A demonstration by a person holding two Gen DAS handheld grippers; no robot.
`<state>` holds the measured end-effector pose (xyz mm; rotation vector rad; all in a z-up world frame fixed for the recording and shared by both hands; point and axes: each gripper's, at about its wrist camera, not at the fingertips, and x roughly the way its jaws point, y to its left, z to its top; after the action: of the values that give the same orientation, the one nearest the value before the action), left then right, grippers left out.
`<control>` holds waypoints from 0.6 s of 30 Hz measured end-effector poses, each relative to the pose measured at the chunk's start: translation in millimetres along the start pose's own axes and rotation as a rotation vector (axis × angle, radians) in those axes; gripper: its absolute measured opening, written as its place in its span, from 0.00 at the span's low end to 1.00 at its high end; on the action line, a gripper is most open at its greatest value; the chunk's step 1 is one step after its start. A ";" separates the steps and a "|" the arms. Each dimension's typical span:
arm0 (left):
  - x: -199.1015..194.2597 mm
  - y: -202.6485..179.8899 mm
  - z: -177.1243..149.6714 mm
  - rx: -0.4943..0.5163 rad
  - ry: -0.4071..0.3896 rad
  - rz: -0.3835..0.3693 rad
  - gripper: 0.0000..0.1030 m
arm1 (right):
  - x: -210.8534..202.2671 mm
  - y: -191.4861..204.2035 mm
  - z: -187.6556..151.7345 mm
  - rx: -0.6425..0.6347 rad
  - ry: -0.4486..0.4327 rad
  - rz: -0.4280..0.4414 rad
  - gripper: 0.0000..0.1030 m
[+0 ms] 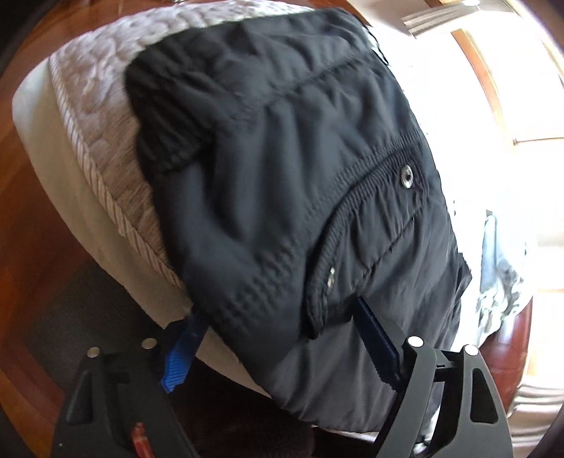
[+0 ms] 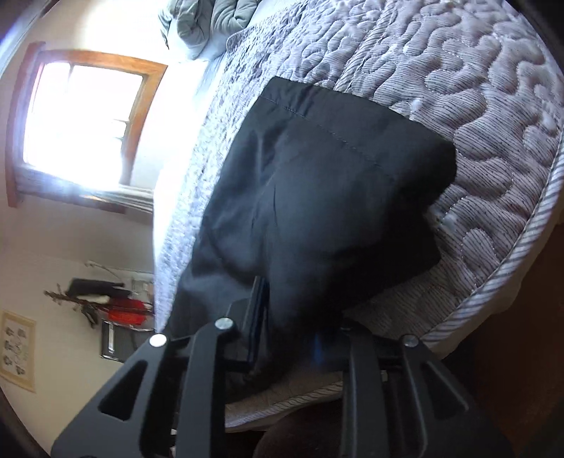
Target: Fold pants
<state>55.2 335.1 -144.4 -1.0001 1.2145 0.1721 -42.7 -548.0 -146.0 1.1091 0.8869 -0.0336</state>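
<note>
Black, lightly quilted fabric pants [image 1: 282,169] lie on a quilted grey-white mattress [image 1: 102,105], near its corded edge, with part of the cloth draped over the side. In the left wrist view a ribbed waistband with a round metal snap [image 1: 407,177] runs diagonally across the garment; a ribbed cuff sits higher up by the mattress corner. In the right wrist view the pants [image 2: 317,197] show a flat folded panel with a stitched hem line at its far end.

Left gripper [image 1: 278,334]: black frame, blue ribbed fingers [image 1: 181,356] spread wide, one finger on each side of the overhanging waist end. Cloth sits between them; pads do not look pressed onto it.

Right gripper [image 2: 292,317]: black frame, jaws drawn in around the near edge of the dark cloth. The fabric bunches between the fingers; blur hides the pads, so a firm pinch cannot be confirmed.

Beyond: reddish wooden floor [image 1: 21,292] beside the bed, a bright wood-framed window [image 2: 84,123], crumpled grey bedding [image 2: 208,24] at the far end, a framed picture [image 2: 17,352] on the pale wall.
</note>
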 end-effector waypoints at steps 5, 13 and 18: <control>-16.2 13.5 5.5 -0.017 0.030 -0.042 0.76 | 11.2 4.7 0.8 -0.003 0.030 -0.018 0.43; -65.3 27.2 0.6 -0.014 0.043 -0.082 0.76 | 14.0 0.0 1.9 -0.014 0.031 -0.011 0.29; -81.1 23.9 8.6 0.019 0.024 -0.117 0.76 | 15.2 -3.6 2.1 -0.006 0.035 -0.010 0.29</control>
<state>15.1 386.1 -89.6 -1.0558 1.1734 0.0567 -32.9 -545.4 -158.0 1.1026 0.9236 -0.0200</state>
